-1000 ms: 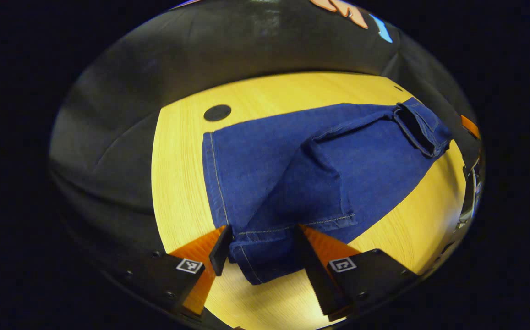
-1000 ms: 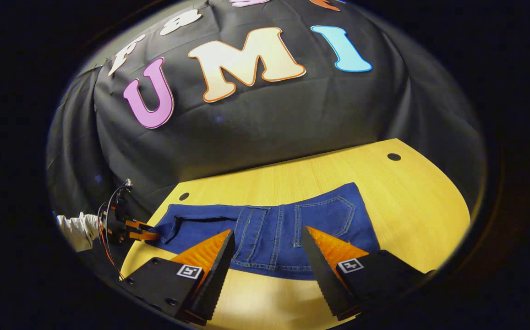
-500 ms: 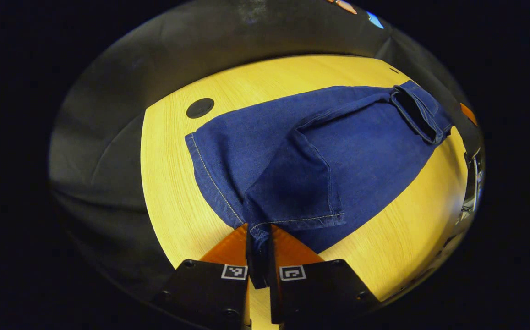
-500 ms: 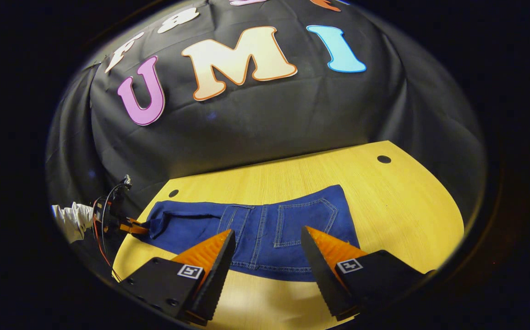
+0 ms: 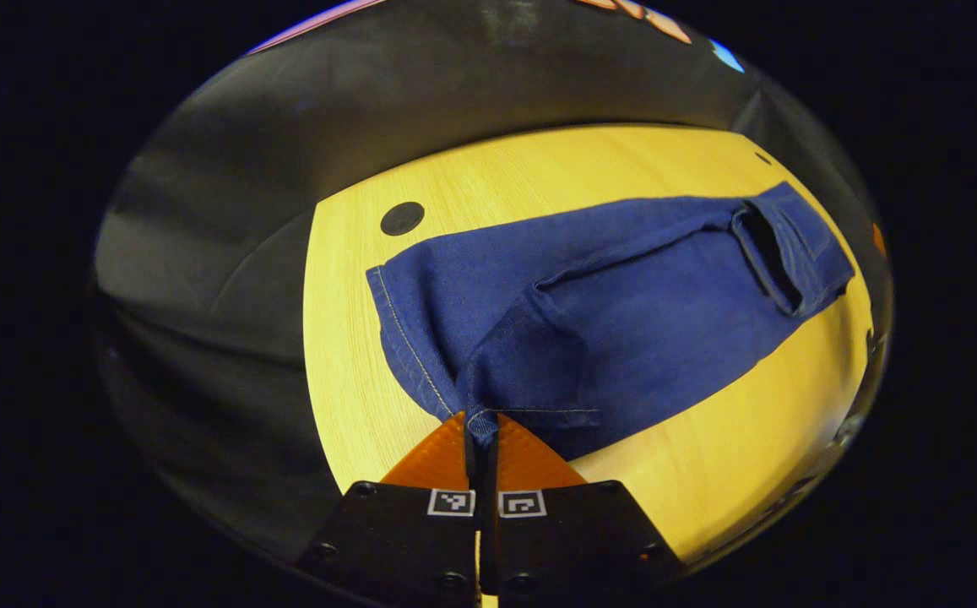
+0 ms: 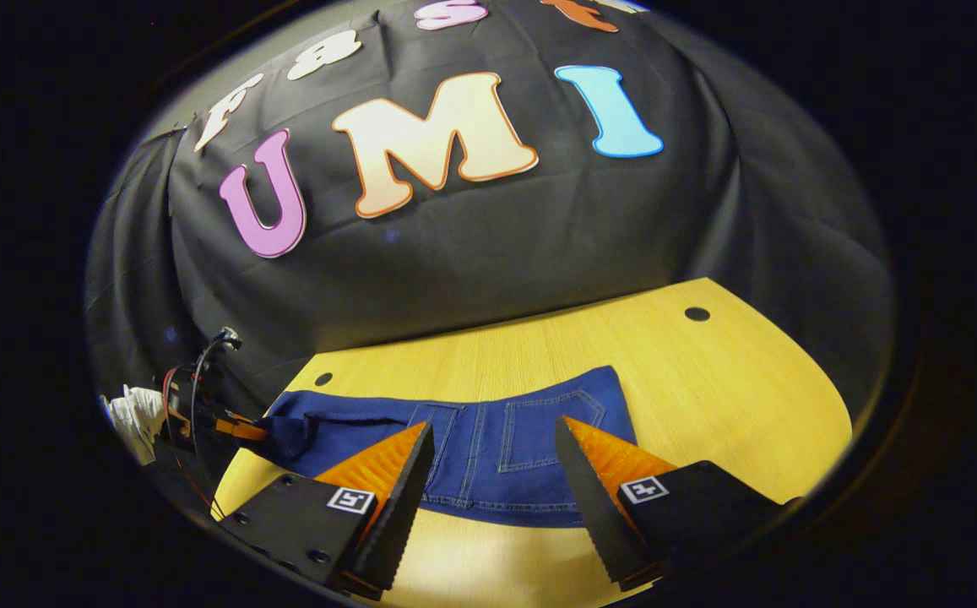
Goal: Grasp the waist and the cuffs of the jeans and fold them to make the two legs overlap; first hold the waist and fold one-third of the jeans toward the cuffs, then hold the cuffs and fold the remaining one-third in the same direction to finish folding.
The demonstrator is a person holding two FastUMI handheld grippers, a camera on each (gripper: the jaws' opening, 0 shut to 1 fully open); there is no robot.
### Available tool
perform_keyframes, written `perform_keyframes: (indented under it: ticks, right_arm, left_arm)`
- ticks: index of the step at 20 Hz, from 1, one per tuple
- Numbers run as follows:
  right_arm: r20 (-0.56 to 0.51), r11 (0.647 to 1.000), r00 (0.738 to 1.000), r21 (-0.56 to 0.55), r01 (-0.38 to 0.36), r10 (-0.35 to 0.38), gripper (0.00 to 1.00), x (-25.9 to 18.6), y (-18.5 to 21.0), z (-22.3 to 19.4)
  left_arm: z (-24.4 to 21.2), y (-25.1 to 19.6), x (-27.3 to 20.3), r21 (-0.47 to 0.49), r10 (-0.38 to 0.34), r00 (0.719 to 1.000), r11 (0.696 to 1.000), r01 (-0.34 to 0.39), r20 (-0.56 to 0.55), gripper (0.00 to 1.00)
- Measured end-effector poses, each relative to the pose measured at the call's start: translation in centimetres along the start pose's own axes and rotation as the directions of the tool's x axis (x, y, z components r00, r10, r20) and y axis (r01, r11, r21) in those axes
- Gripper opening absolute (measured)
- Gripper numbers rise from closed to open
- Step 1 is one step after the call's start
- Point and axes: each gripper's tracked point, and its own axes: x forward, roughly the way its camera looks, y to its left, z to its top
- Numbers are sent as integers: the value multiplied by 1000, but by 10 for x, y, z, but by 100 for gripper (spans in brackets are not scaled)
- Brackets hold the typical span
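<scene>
Blue jeans [image 5: 623,304] lie flat across the yellow wooden table [image 5: 353,355], waist [image 5: 792,249] at the far right in the left gripper view. My left gripper [image 5: 481,424] is shut on the near cuff, whose hem bunches up between the fingers. In the right gripper view the waist end with its back pockets [image 6: 530,426] lies just beyond my right gripper [image 6: 493,425], which hovers open with nothing pressed between its fingers. Far left in that view, the left gripper [image 6: 230,426] holds the cuff end, with a white sleeve [image 6: 129,409] behind it.
The table [image 6: 733,380] has round black grommet holes [image 5: 402,218] near its far corners [image 6: 696,313]. Black cloth walls close in behind and beside the table. Bare wood runs along the near edge in front of the waist.
My left gripper went from open around the cuff to shut on it, gathering the hem. The right gripper stayed open and shifted slightly near the waist.
</scene>
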Motion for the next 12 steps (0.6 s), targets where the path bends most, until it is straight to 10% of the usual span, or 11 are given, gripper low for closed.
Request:
perform_keyframes:
  ticks: [12]
  right_arm:
    - [81,994,996,102,-30,21,90,-63,-91,36]
  left_arm:
    - [95,-143,-93,-61,-87,968,993,104,233,0]
